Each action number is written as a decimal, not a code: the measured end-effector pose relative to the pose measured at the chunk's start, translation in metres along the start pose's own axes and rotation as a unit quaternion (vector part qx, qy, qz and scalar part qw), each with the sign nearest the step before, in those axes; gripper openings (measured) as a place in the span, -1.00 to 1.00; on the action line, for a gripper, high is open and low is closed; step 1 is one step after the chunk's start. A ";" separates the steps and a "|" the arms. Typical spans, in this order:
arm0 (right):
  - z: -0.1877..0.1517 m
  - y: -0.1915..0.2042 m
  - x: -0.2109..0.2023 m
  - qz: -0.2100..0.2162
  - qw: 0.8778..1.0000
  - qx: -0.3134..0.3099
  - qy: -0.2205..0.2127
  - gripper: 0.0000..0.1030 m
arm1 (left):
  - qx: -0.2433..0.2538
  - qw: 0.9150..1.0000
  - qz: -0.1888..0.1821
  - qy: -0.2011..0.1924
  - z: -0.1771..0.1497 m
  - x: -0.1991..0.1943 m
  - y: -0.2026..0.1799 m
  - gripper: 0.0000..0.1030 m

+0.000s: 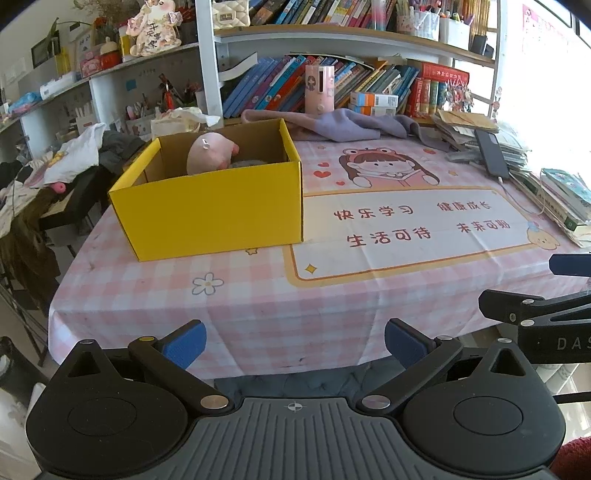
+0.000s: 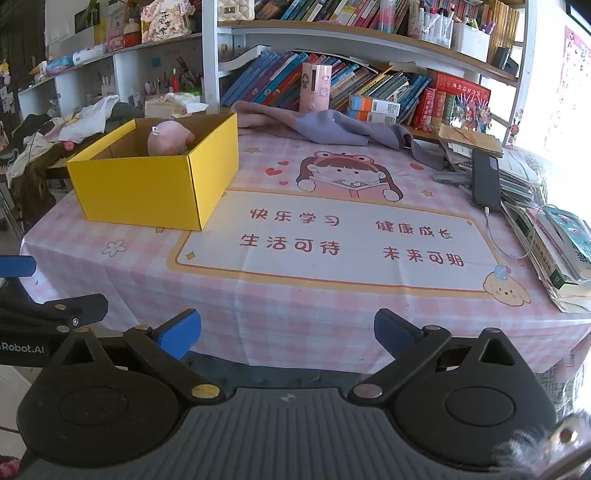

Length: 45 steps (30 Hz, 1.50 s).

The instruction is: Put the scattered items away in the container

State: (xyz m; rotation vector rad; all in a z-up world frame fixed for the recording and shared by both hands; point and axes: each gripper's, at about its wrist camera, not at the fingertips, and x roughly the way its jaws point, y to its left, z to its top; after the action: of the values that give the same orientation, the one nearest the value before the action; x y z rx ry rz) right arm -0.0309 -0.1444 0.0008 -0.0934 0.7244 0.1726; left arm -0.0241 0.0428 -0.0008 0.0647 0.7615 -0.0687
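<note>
box [image 1: 207,210] time, and it looked like the wrap-up: one yellow box sat at the table's far left, one pink plush [image 1: 210,153] already inside.
one left gripper [image 1: 295,341] and one right gripper [image 2: 288,332] hovered off the near table edge, both spread wide, holding nothing. no loose toy showed on the checked cloth [image 2: 295,317]; next call, by my read, was a scan for stragglers.

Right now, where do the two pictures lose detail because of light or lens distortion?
Left wrist view: the upper right corner is washed out white, and the shelves bow from the fisheye. Right wrist view: the right edge is overexposed too; the yellow box and tablecloth stay sharp.
</note>
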 end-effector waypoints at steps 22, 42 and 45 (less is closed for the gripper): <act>0.000 0.000 0.002 -0.001 1.000 -0.001 0.001 1.00 | -0.003 1.000 -0.002 0.002 0.001 0.001 -0.003 1.00; 0.001 -0.001 0.001 0.001 1.000 -0.002 -0.002 1.00 | -0.007 1.000 -0.006 0.003 0.003 0.000 -0.006 1.00; 0.001 0.000 0.000 0.001 1.000 -0.002 -0.002 1.00 | -0.008 1.000 -0.007 0.005 0.002 0.001 -0.006 1.00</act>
State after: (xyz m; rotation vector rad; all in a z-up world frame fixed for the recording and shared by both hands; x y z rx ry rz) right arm -0.0303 -0.1443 0.0010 -0.0968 0.7209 0.1757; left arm -0.0221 0.0365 -0.0002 0.0456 0.7720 -0.0754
